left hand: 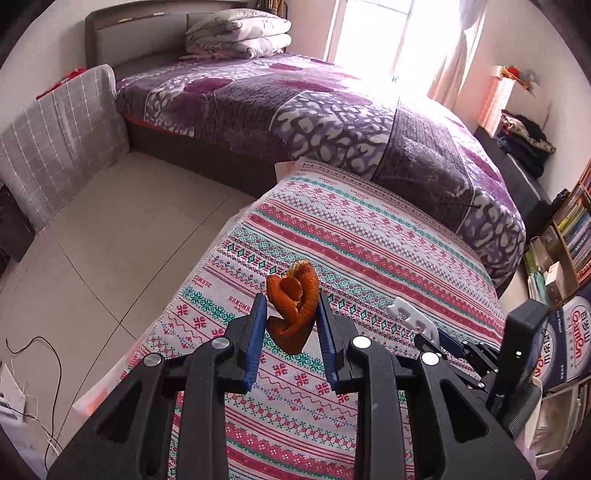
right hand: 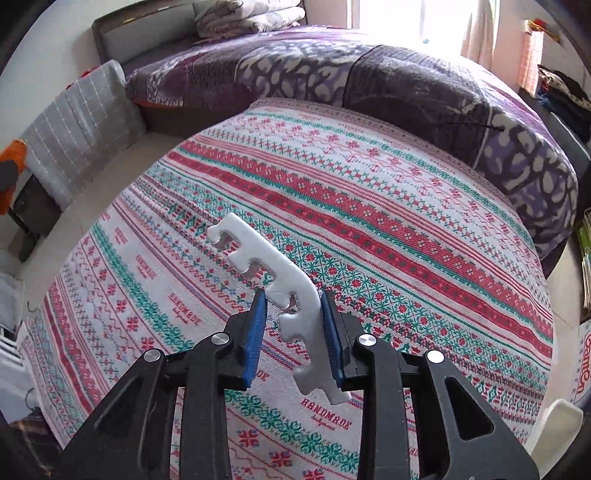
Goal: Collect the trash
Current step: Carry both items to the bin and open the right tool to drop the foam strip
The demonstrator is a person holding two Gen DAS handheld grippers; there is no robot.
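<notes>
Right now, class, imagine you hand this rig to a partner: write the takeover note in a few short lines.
Left claw: shut on orange peel, held above the patterned cloth.
Right claw: shut on white foam piece, over the same cloth.
Done: both scraps are gripped.
Left: drop both into a bin, which neither view shows. No other trash is visible on the cloth.

Bright daylight, window (left hand: 373, 33) glare blown out, fisheye edges dark.

Both wrist views look steeply down — close, sharing the patterned tablecloth (left hand: 369, 236) and bed (right hand: 406, 74).
</notes>
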